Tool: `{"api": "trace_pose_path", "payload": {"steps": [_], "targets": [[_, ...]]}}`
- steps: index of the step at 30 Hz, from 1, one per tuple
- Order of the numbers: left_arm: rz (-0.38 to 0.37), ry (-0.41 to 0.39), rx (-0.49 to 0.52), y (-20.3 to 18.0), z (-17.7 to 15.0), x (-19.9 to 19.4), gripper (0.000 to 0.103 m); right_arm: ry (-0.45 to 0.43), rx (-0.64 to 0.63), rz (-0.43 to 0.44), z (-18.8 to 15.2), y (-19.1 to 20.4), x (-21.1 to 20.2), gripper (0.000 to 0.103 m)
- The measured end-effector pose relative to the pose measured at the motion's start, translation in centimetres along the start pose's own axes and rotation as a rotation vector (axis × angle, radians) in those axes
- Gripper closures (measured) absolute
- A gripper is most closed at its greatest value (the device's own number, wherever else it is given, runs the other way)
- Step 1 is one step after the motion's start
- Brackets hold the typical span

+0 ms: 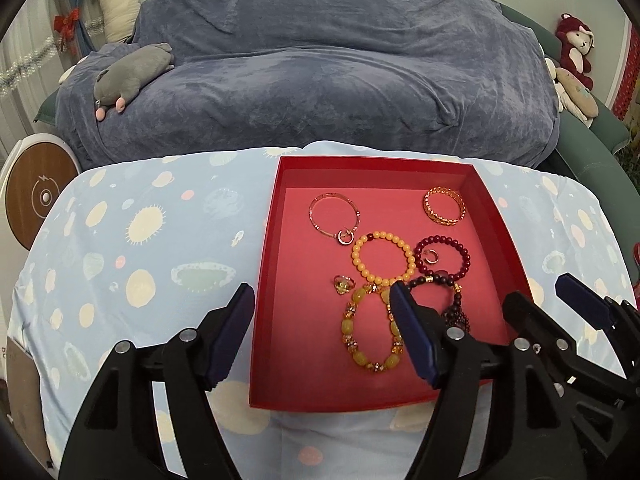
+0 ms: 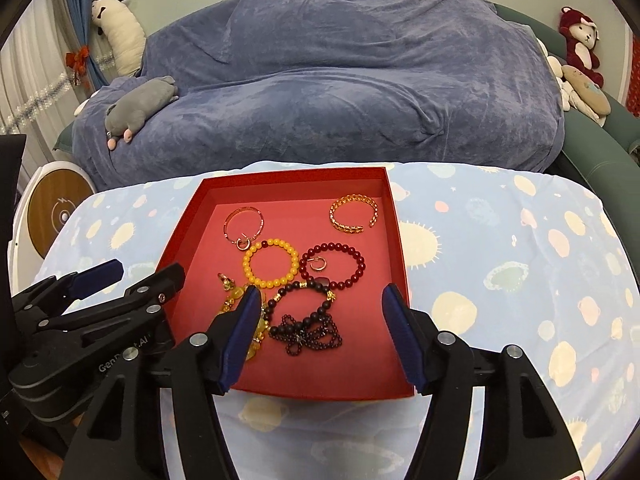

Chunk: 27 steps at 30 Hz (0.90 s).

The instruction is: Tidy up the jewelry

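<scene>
A red tray [image 1: 276,280] [image 2: 400,240] sits on the patterned cloth and holds several pieces of jewelry: a thin rose-gold bangle [image 1: 334,216] [image 2: 243,222], a gold cuff [image 1: 444,205] [image 2: 354,213], a yellow bead bracelet [image 1: 383,257] [image 2: 271,262], a dark red bead bracelet [image 1: 443,256] [image 2: 333,266], a chunky yellow bracelet [image 1: 370,330], a black bead bracelet with tassel [image 2: 306,320] and small rings. My left gripper [image 1: 322,330] is open over the tray's near left edge. My right gripper [image 2: 318,334] is open above the black bracelet. Both are empty.
A sofa under a blue-grey cover [image 1: 320,80] stands behind the table, with a grey plush [image 1: 132,74] and other plush toys [image 1: 574,46] on it. A round white and wood device [image 1: 38,200] is at the left. Each gripper shows in the other's view.
</scene>
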<state>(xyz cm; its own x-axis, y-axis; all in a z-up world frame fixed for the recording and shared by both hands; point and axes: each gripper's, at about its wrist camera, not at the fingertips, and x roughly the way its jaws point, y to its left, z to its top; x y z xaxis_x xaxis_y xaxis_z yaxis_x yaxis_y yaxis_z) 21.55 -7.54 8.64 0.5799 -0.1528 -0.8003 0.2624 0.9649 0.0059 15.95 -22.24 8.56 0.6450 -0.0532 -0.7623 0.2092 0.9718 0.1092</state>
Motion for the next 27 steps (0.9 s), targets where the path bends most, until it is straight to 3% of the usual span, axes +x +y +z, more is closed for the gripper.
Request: {"api": "trace_pose_path", "payload": {"steps": [5, 11, 16, 27], "targets": [[0.004, 0.011, -0.028, 0.6, -1.5, -1.3, 0.021, 0.004, 0.015, -0.003, -1.6, -0.3, -1.4, 0.034], [0.023, 0.022, -0.032, 0.7, -3.2, -2.5, 0.017, 0.005, -0.013, -0.034, -3.4, 0.3, -2.8, 0.034], [0.041, 0.024, -0.061, 1.1, -4.7, -3.1, 0.011, -0.003, 0.002, -0.023, -4.6, 0.0, -3.8, 0.027], [0.058, 0.032, -0.068, 1.5, -6.4, -3.4, 0.007, 0.01, 0.013, -0.033, -6.4, -0.2, -4.2, 0.017]]}}
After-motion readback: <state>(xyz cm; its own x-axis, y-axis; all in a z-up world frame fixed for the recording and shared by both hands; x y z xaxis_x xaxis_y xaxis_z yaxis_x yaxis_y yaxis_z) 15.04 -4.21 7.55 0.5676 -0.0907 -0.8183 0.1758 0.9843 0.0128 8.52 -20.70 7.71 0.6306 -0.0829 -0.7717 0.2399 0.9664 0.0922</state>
